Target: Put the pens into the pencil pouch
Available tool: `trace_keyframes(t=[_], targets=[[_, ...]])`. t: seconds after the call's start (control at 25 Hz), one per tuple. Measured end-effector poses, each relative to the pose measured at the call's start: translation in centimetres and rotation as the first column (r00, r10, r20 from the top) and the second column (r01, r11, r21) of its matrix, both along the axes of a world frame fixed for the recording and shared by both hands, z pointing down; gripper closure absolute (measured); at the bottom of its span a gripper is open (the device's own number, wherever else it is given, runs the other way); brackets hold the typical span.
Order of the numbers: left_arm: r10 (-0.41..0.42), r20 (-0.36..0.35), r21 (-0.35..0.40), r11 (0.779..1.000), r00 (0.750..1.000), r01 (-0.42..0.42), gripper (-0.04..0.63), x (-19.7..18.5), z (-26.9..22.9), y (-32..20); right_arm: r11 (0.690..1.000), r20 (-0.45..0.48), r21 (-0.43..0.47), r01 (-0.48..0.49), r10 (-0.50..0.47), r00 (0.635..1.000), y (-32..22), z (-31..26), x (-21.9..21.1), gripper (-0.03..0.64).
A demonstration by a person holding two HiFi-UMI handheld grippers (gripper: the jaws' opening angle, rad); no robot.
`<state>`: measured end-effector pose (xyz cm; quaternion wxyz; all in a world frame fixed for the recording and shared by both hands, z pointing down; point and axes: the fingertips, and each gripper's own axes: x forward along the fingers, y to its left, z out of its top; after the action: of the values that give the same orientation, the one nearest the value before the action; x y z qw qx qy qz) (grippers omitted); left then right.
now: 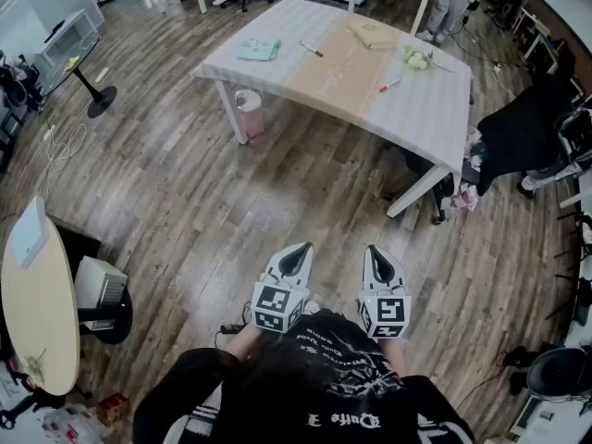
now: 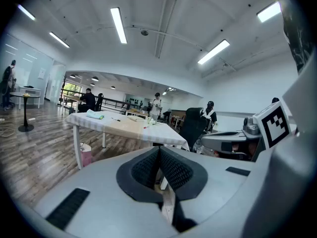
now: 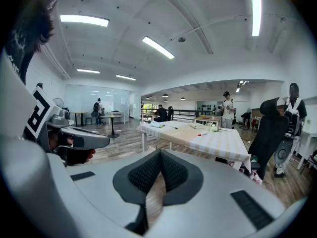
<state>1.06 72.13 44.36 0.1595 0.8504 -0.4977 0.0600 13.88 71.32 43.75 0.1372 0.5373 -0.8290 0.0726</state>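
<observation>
Standing well back on the wood-plank floor (image 1: 185,202), the person holds the grey left gripper (image 1: 298,249) and the grey right gripper (image 1: 375,251) side by side, both aimed toward the long worktop (image 1: 425,109) draped in pale striped cloth with a tan band. Each gripper view shows ribbed black pads pressed together with nothing between them, so both are closed and empty.

On the worktop, a slim black pen (image 1: 311,49) lies toward the left end, just beside a soft teal item (image 1: 258,50) near that end's corner. A short red pen (image 1: 389,85) lies at the border of the tan band, nearer the right end, close to a small bunch of white flowers (image 1: 418,59). A flat tan item (image 1: 373,33) sits by the far edge. Which of these two items is the pencil pouch I cannot tell from this far off.

The step in hand looks like the approach, since nothing is within reach. Doing it well probably means walking up to the near long edge, settling which item is the pouch, and spreading the jaws before reaching. A pen is best taken across the middle of its barrel, so it does not pivot.
</observation>
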Motion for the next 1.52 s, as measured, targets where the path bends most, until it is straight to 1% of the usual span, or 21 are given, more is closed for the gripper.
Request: trace_keyframes(t=[0.28,0.44,0.64,0.76,0.88,1.08,1.2,1.32,1.52], targets=[[0.010,0.012,0.003,1.000,1.000,-0.010,0.575,2.0,-0.3,0.6,1.000,0.010,-0.005,0.010,-0.010,1.000,0.9,0.2,1.3,0.611],[0.003,0.003,-0.008,1.000,1.000,-0.003,0.575,2.5,0.1,0.9,1.000,0.027,0.014,0.007,-0.007,1.000,1.2,0.2,2.0,0.609],[0.013,-0.002,-0.010,1.000,1.000,-0.013,0.575,4.2,0.5,1.1,1.000,0.051,0.020,0.002,-0.003,0.999,1.6,0.5,3.6,0.608],[0.000,-0.011,-0.005,1.000,1.000,0.000,0.575,5.6,0.4,0.6,0.999,0.055,0.023,0.023,-0.024,0.998,1.3,0.5,4.8,0.608],[-0.015,-0.024,-0.001,1.000,1.000,0.015,0.575,6.9,0.2,0.3,0.999,0.049,0.018,0.049,-0.050,0.998,1.2,0.6,5.8,0.607],[-0.004,-0.022,-0.017,1.000,1.000,0.004,0.575,8.7,0.9,-0.2,0.999,0.055,-0.006,0.045,-0.045,0.997,0.6,1.6,7.5,0.607],[0.008,-0.021,-0.027,1.000,1.000,-0.009,0.575,9.3,1.8,-1.2,0.999,0.057,-0.020,0.042,-0.040,0.998,-0.1,2.6,7.9,0.607],[0.027,-0.014,-0.029,0.999,1.000,-0.028,0.575,9.2,2.6,-2.7,0.999,0.069,-0.037,0.016,-0.013,0.998,-1.2,3.5,8.1,0.607],[0.047,-0.025,-0.041,0.998,0.999,-0.048,0.575,8.4,3.0,-7.5,0.999,0.069,-0.048,-0.003,0.006,0.998,-5.4,3.8,7.4,0.607]])
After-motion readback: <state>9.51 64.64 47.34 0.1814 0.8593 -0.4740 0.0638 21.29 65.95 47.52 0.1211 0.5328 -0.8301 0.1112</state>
